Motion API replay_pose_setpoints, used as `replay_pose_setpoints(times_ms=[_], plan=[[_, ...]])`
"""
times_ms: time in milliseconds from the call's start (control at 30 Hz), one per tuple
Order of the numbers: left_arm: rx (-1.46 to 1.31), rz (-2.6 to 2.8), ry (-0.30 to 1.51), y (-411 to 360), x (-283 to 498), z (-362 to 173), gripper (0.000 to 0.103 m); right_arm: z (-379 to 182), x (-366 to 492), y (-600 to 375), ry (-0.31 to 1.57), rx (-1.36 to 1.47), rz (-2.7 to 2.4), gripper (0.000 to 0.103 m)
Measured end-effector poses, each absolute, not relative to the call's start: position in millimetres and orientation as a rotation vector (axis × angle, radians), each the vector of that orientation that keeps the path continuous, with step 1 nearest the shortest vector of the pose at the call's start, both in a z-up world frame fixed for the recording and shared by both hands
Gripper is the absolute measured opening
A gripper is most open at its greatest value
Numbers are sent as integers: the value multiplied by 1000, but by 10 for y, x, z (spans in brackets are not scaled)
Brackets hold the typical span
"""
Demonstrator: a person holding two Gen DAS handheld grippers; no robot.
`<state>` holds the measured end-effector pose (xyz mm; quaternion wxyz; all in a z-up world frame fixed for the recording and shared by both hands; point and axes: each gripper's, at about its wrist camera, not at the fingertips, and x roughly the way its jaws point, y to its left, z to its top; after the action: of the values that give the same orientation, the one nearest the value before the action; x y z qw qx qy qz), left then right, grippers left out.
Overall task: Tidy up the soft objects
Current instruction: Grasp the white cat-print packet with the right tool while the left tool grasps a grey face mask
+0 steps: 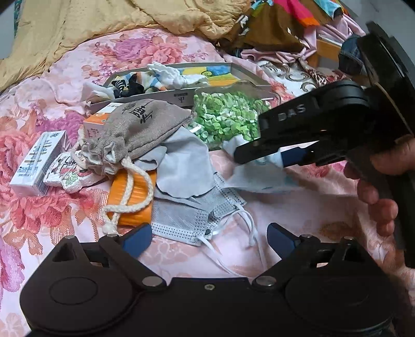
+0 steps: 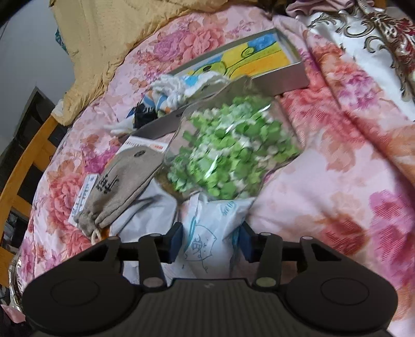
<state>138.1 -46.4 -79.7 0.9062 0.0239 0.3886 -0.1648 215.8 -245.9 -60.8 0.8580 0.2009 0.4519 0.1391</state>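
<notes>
A pile of soft things lies on the floral bedspread [image 1: 298, 215]: a grey drawstring pouch [image 1: 135, 127], a grey cloth [image 1: 181, 158], a grey face mask [image 1: 192, 215] and a clear bag of green bits [image 1: 225, 116]. My left gripper [image 1: 208, 239] is open and empty just in front of the mask. My right gripper [image 2: 211, 245] has its blue pads on both sides of a white printed tissue pack [image 2: 207, 233]; it also shows in the left wrist view [image 1: 259, 173]. The bag of green bits [image 2: 228, 147] lies just beyond it.
A shallow grey box [image 1: 186, 97] holding socks sits behind the pile. Small cartons [image 1: 39, 160] and an orange pack [image 1: 135, 199] lie at the left. A tan blanket [image 1: 90, 23] and heaped clothes [image 1: 285, 28] lie at the back. A wooden bed frame [image 2: 23, 166] runs along the left.
</notes>
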Motion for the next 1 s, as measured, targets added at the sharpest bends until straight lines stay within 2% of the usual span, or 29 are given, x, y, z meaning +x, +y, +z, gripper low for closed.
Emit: replay_pose_setpoints(times_ms=[567, 733, 933, 1000], plan=[[-105, -268, 805, -419, 1650, -909, 92, -605, 2142, -2459, 975, 299, 325, 54], [-88, -222, 818, -414, 1685, -931, 86, -617, 2103, -2513, 989, 264, 333, 57], [-68, -200, 823, -443, 1746, -966, 86, -625, 2082, -2489, 1015, 213, 347, 59], [-75, -201, 837, -460, 1791, -997, 91, -632, 2075, -2470, 1022, 190, 345, 60]])
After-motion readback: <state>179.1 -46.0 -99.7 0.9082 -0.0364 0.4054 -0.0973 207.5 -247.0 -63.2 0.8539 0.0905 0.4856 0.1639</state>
